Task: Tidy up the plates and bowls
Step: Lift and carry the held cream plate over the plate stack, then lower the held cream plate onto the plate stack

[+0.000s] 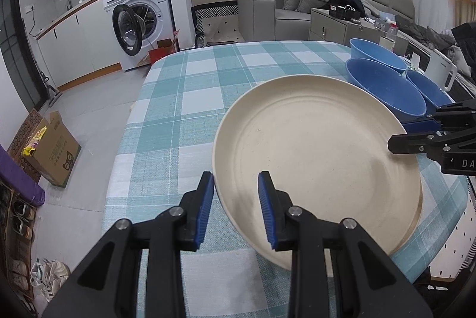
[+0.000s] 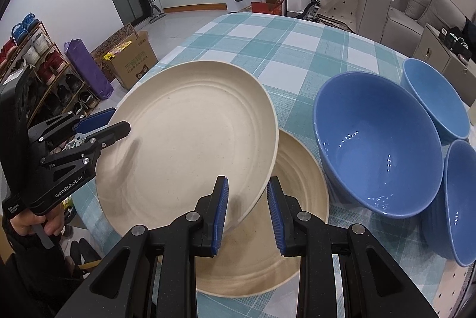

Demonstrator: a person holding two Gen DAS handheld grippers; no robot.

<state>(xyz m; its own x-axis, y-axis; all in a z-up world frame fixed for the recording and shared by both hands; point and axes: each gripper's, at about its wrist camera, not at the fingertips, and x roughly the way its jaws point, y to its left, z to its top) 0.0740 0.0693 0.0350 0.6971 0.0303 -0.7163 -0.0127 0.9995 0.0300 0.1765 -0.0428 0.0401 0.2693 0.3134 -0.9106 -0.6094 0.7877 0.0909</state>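
We have two cream plates in play: the upper plate (image 2: 187, 139) sits tilted over the lower plate (image 2: 285, 228), which lies flat on the checked tablecloth (image 2: 267, 44). We judge the tilt is there so the upper plate can be slid across and settled squarely on the lower one, making a stack. The three blue bowls stand to the right, the big bowl (image 2: 377, 145) just beside the plates, the far bowl (image 2: 434, 101) and the near bowl (image 2: 458, 202) crowding it at its right side, still unstacked.

Our left gripper (image 1: 236, 209) straddles the near rim of the upper plate, one finger outside the edge and one over the inside; the jaws stand at a middling gap and, from the right wrist view, they appear to close on the rim, though we cannot tell whether the pads truly pinch. Our right gripper (image 2: 247, 217) straddles the opposite rim likewise, jaws part open, contact uncertain.

Both tools point toward each other across the plate, roughly level and low over the table, the left held in a hand (image 2: 32, 224) at the table's edge
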